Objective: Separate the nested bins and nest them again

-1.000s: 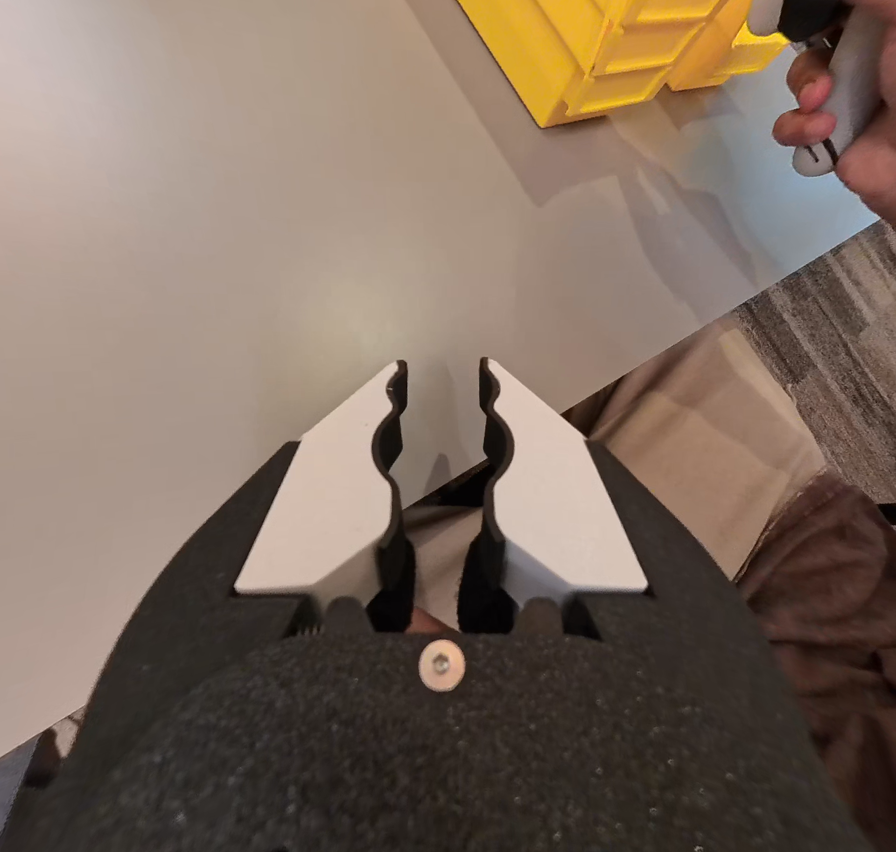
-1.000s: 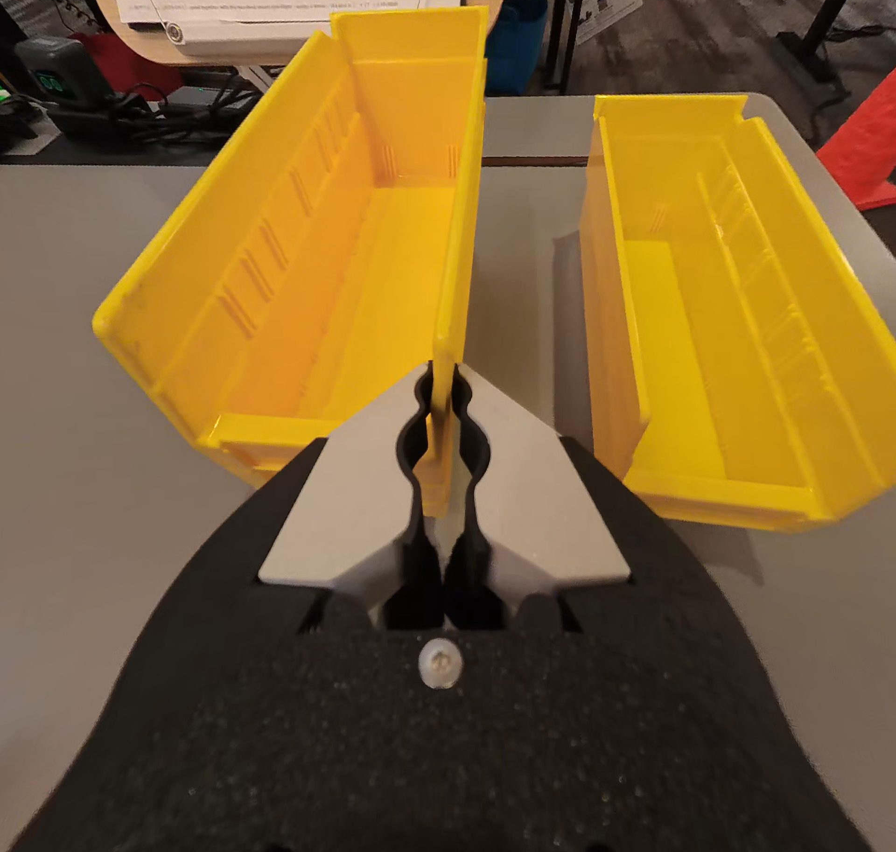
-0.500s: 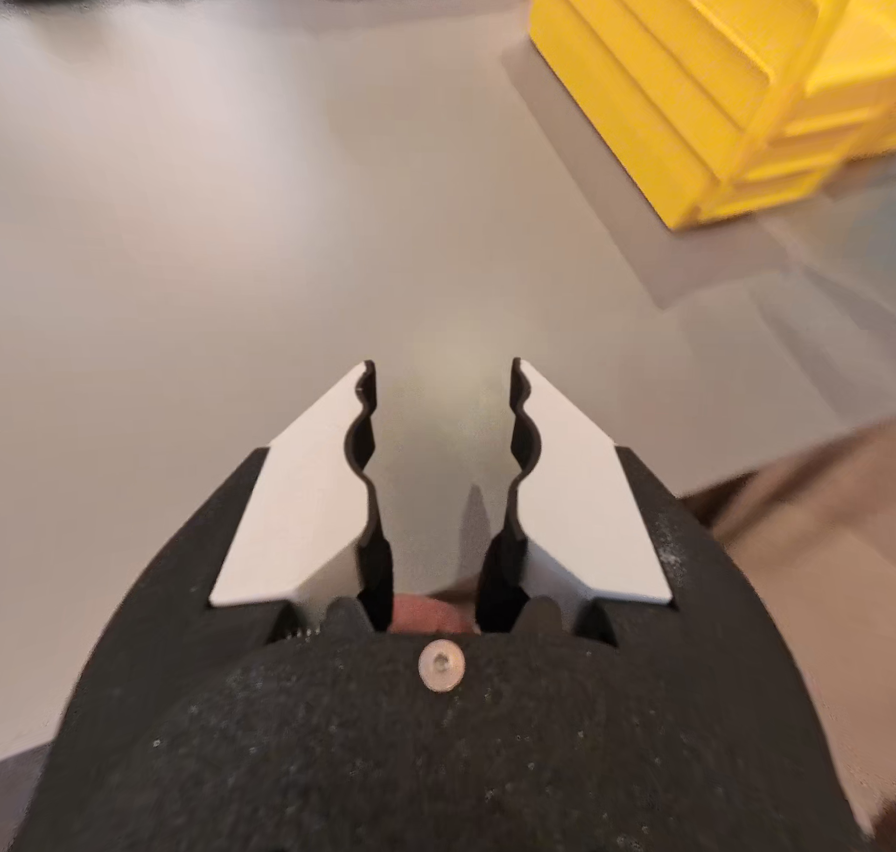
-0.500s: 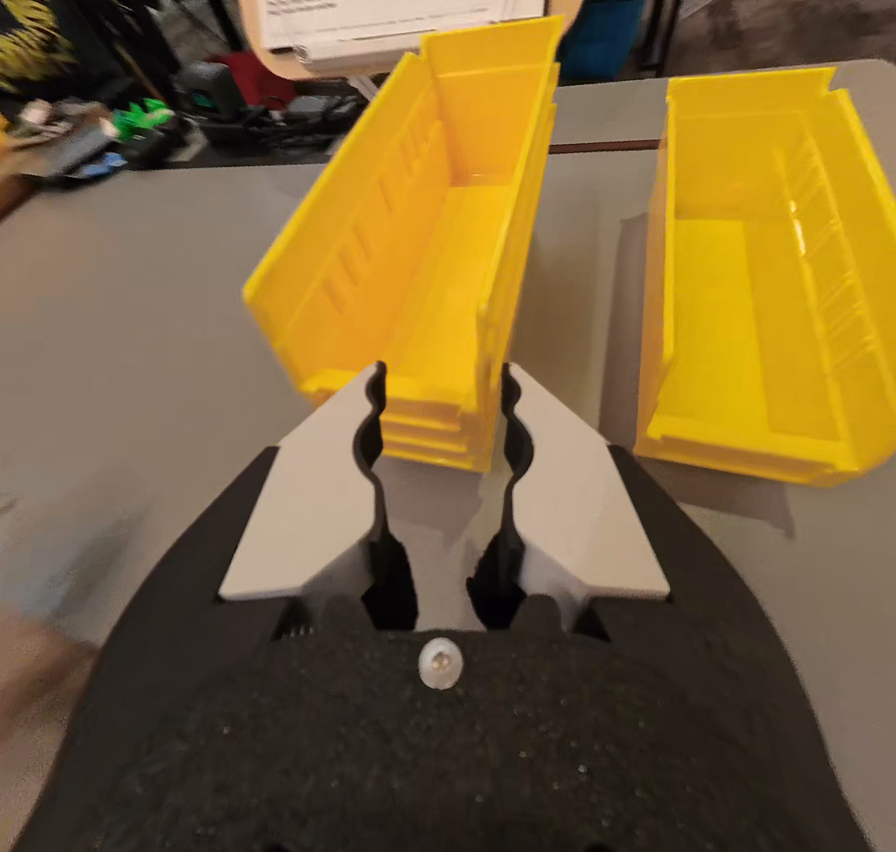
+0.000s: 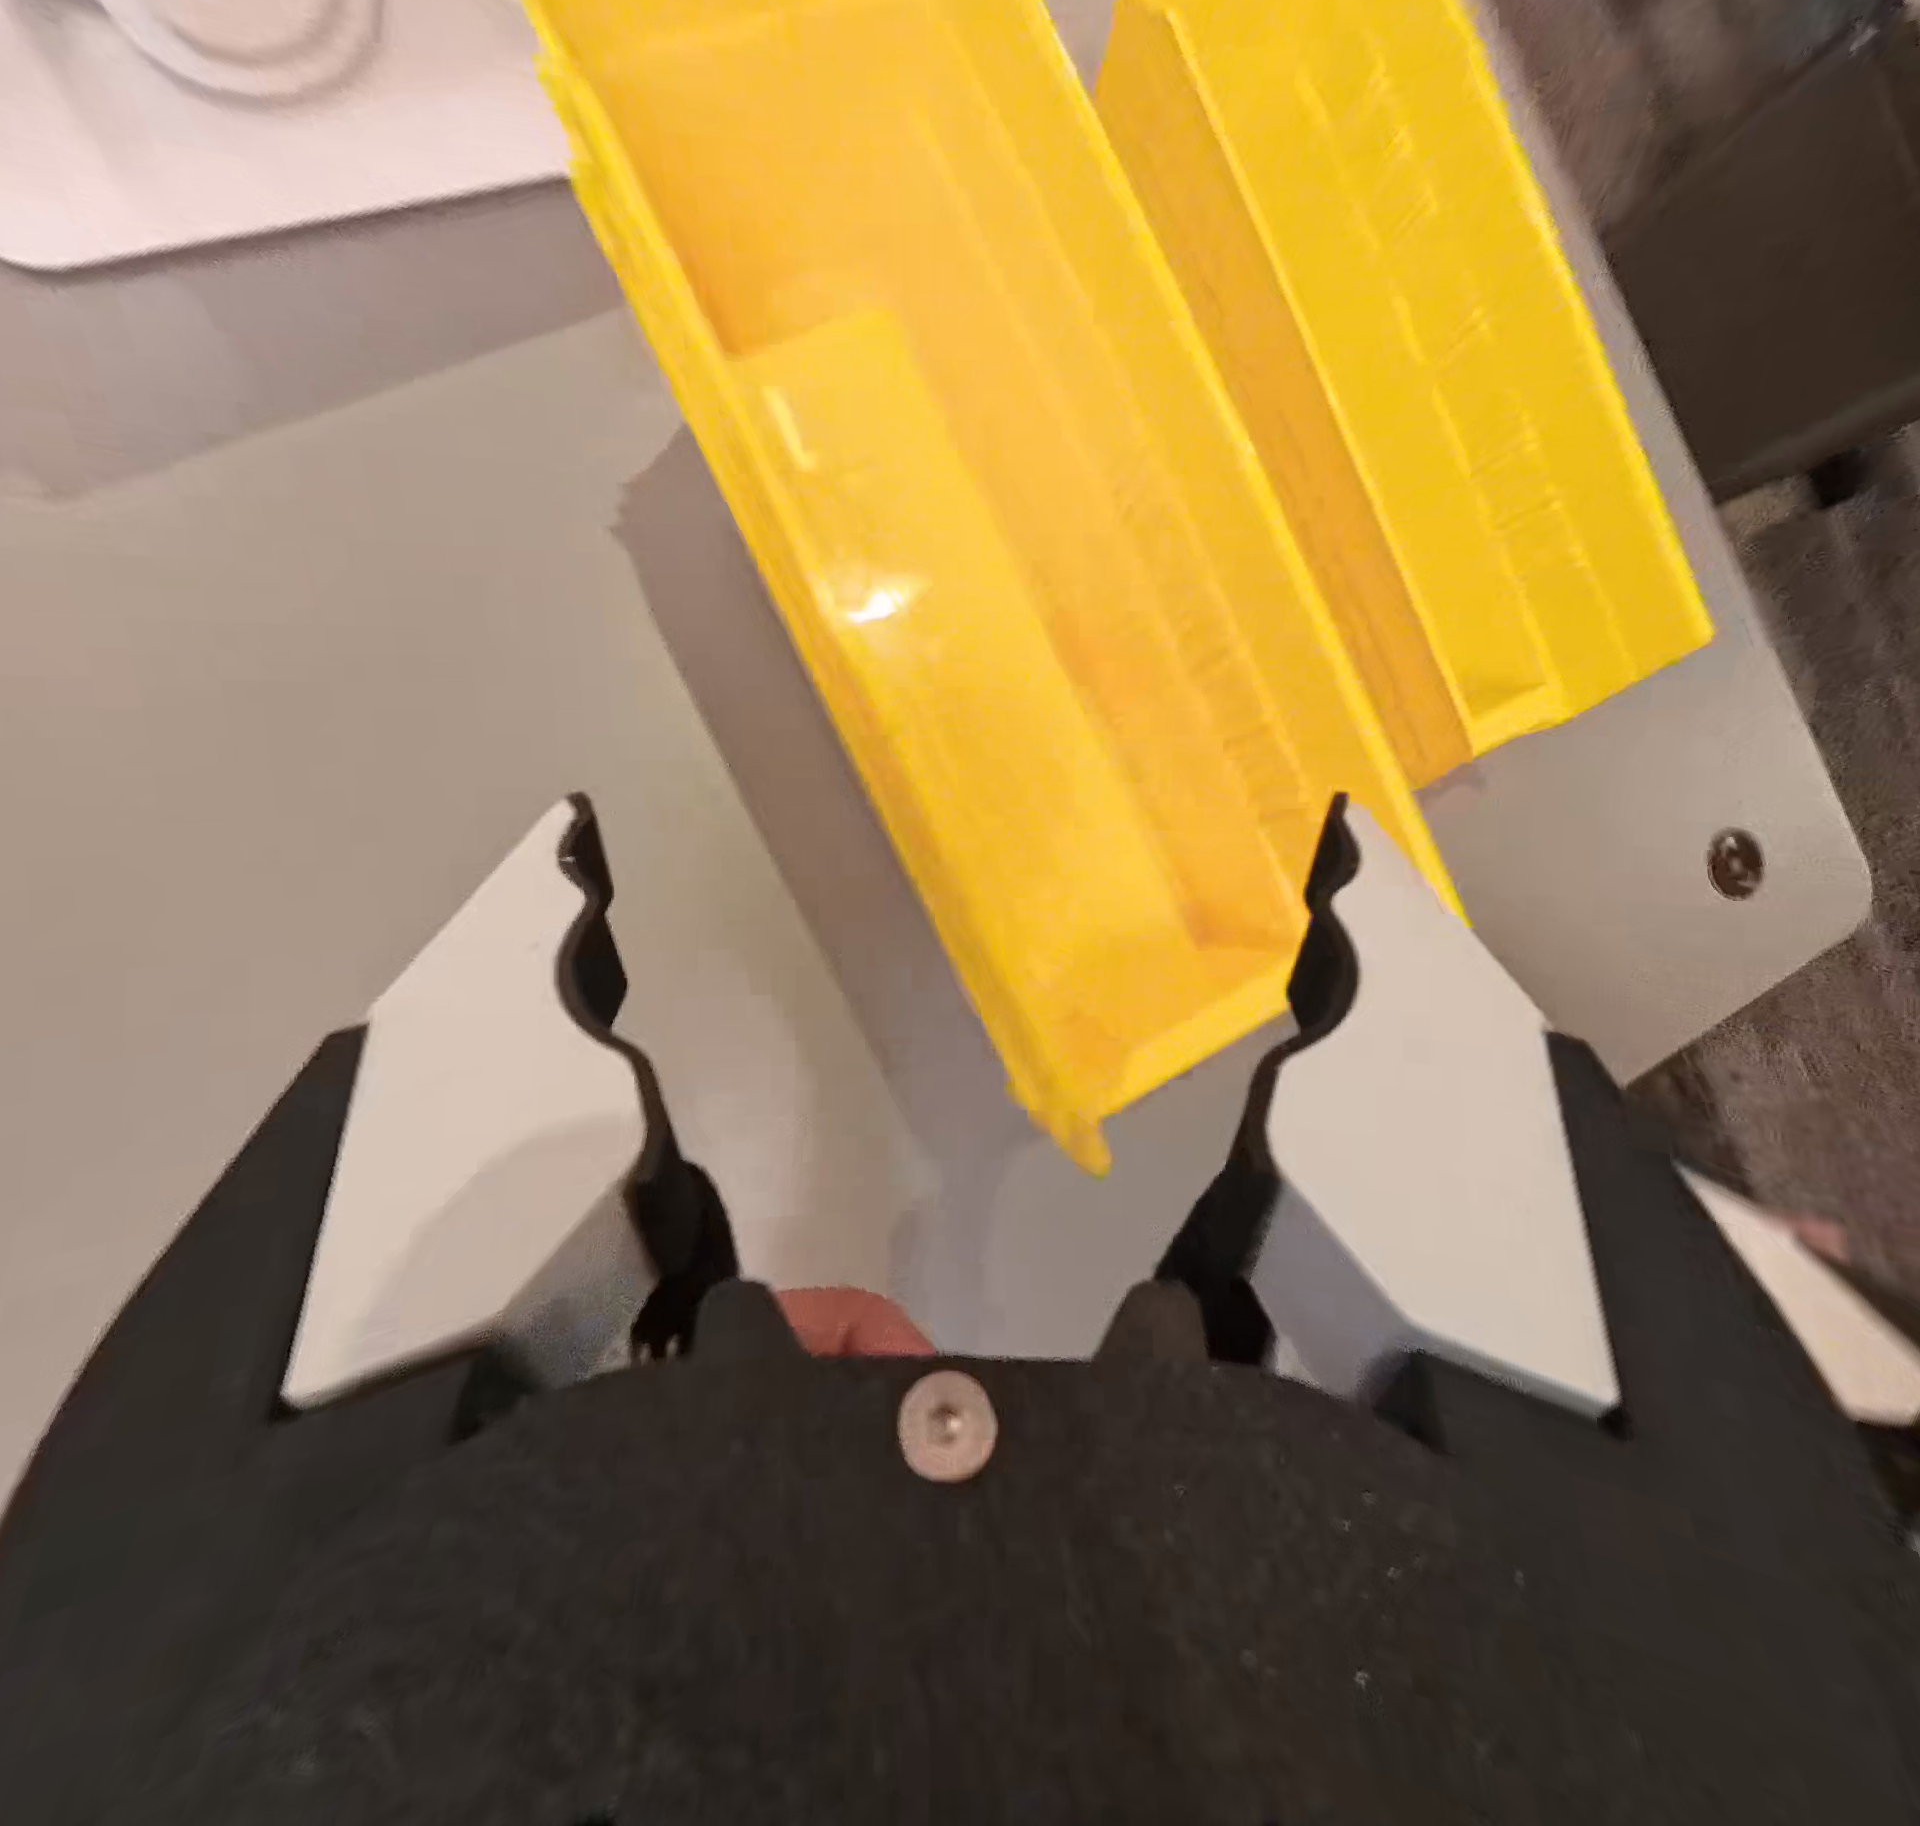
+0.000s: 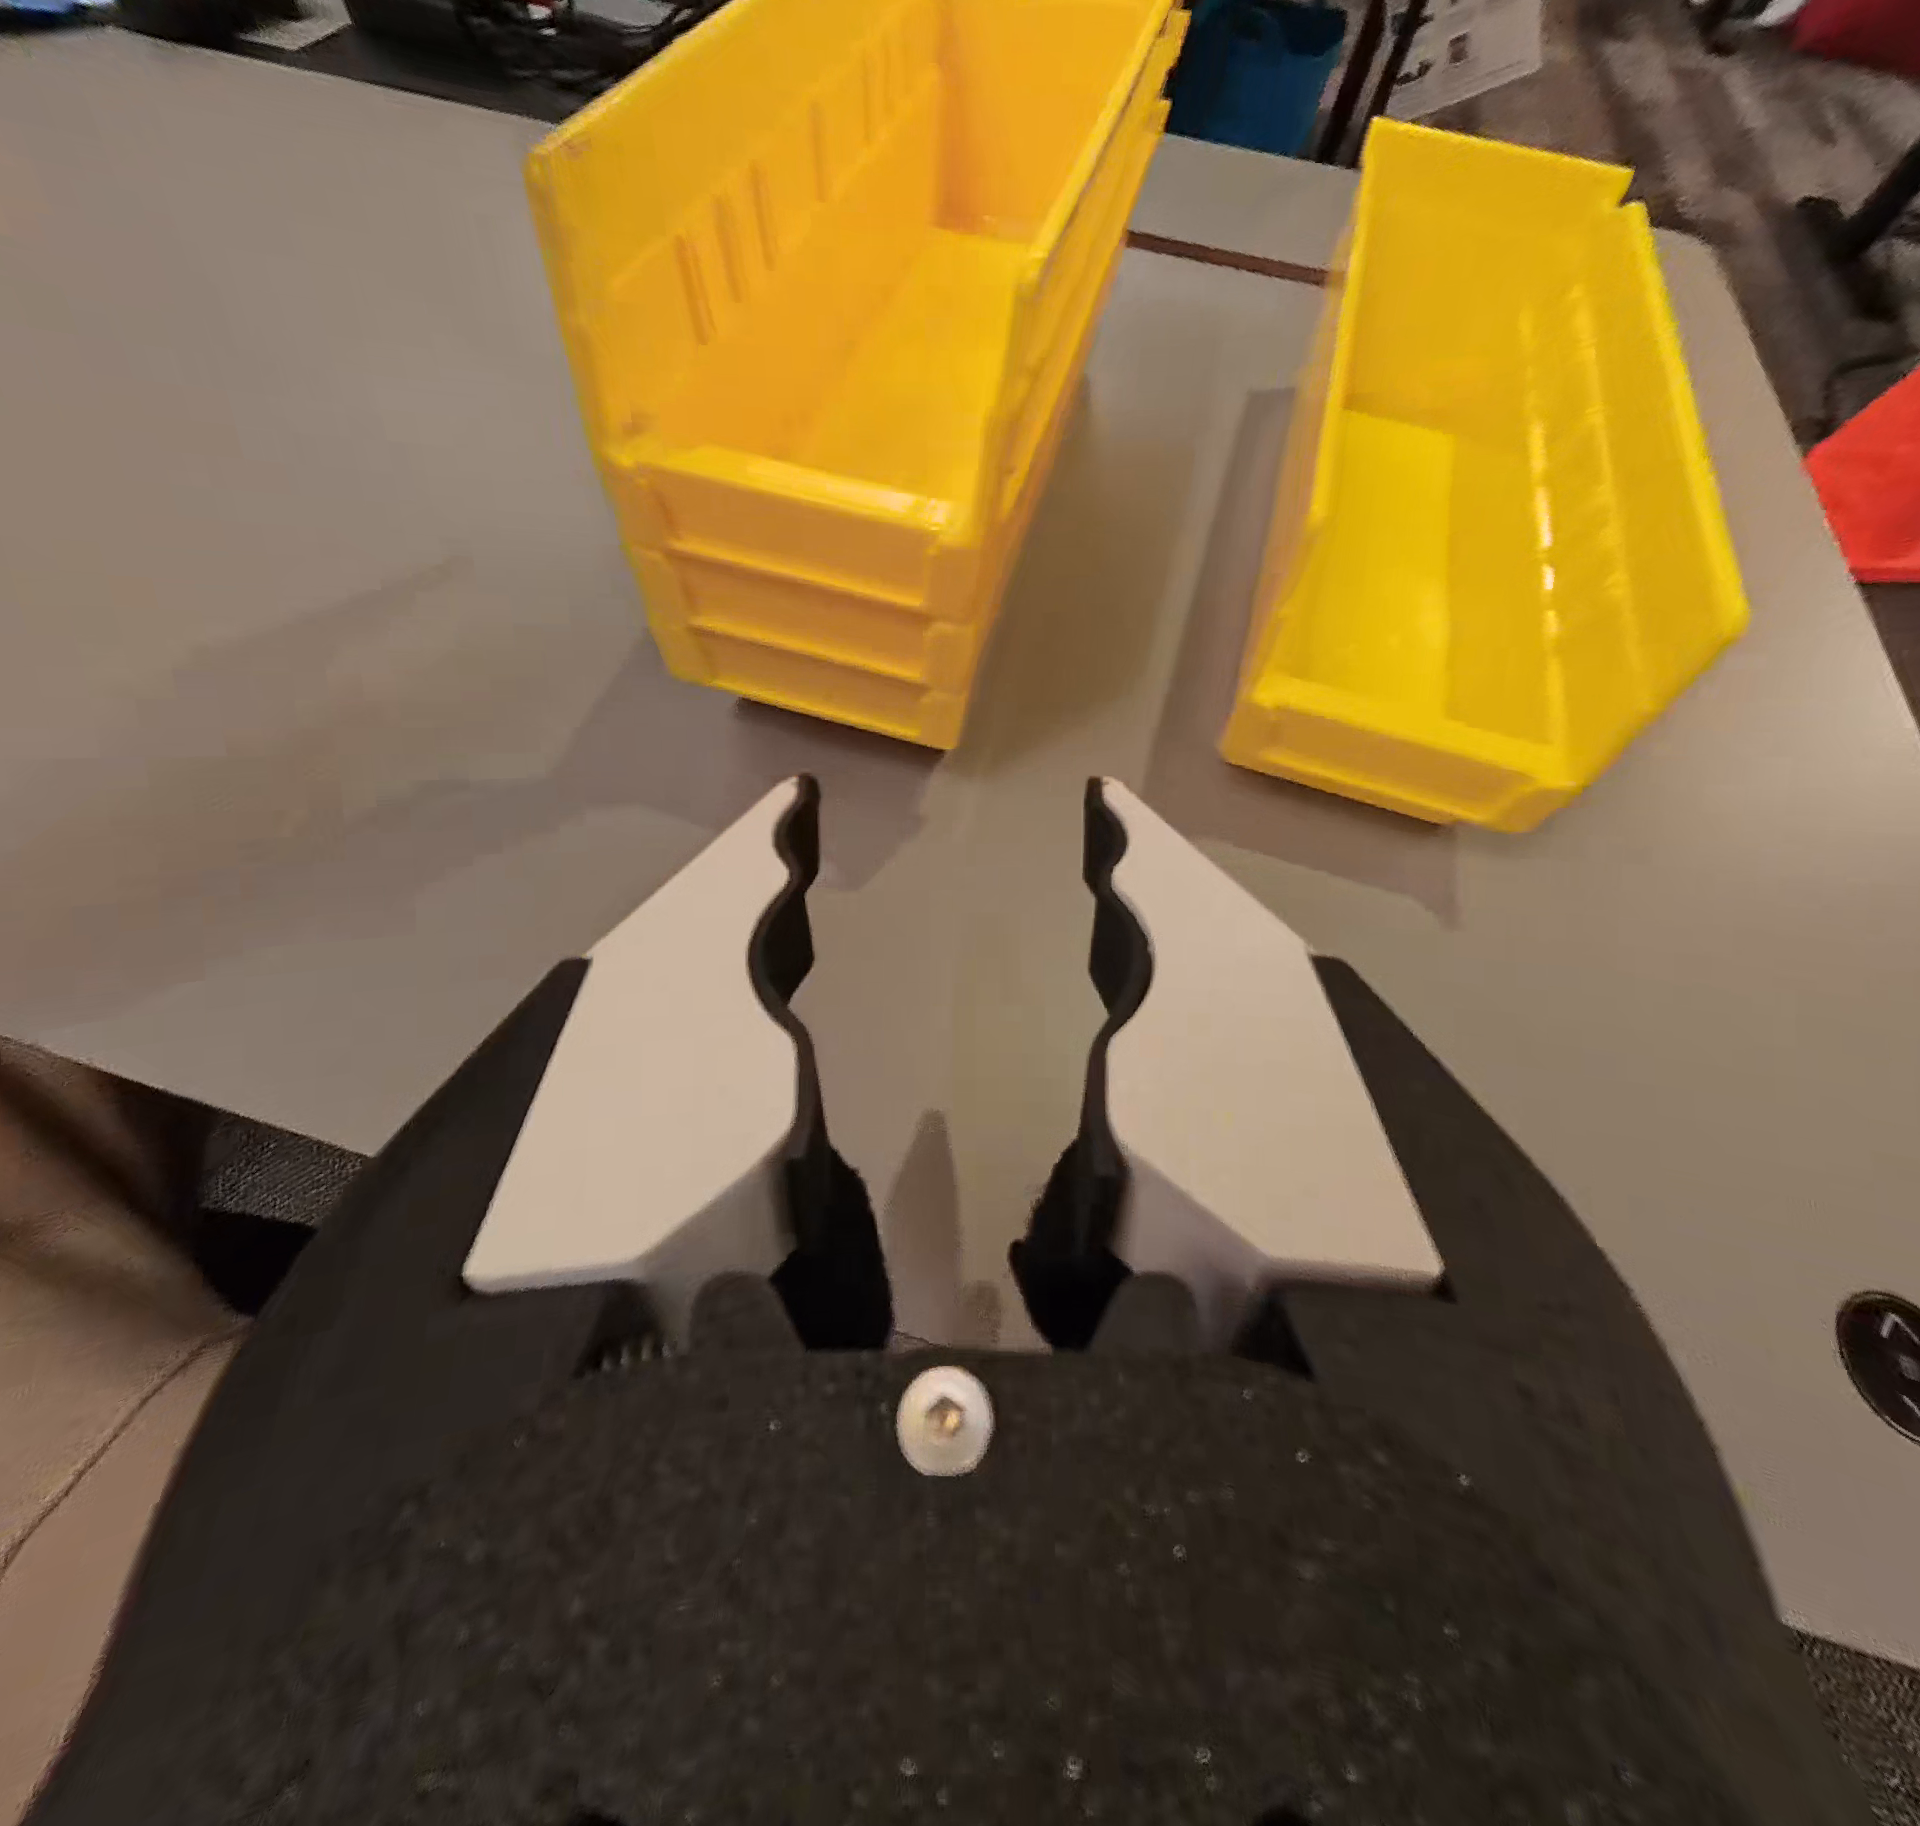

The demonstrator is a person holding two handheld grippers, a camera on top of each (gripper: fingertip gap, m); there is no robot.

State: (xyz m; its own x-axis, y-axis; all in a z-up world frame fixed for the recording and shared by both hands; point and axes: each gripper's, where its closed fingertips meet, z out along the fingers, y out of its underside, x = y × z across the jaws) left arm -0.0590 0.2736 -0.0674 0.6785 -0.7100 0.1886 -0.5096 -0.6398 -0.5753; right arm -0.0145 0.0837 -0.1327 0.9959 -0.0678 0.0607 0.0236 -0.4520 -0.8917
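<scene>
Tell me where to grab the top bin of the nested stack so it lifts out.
Probably grip the long side wall of the top bin, near its low front end, coming from above with one jaw inside and one outside. The wall is thin, upright and stands clear above the two bins below; the single bin sits apart, leaving room.

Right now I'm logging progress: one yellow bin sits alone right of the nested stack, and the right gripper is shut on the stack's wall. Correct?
Not quite. The right wrist view shows the right gripper open and holding nothing, short of the nested stack. The single bin does sit alone to its right.

nested bins [image 6: 831,405]: yellow | single bin [image 6: 1496,529]: yellow | table [image 6: 260,529]: grey | fingers [image 6: 665,1070]: pale grey, black-lined
</scene>
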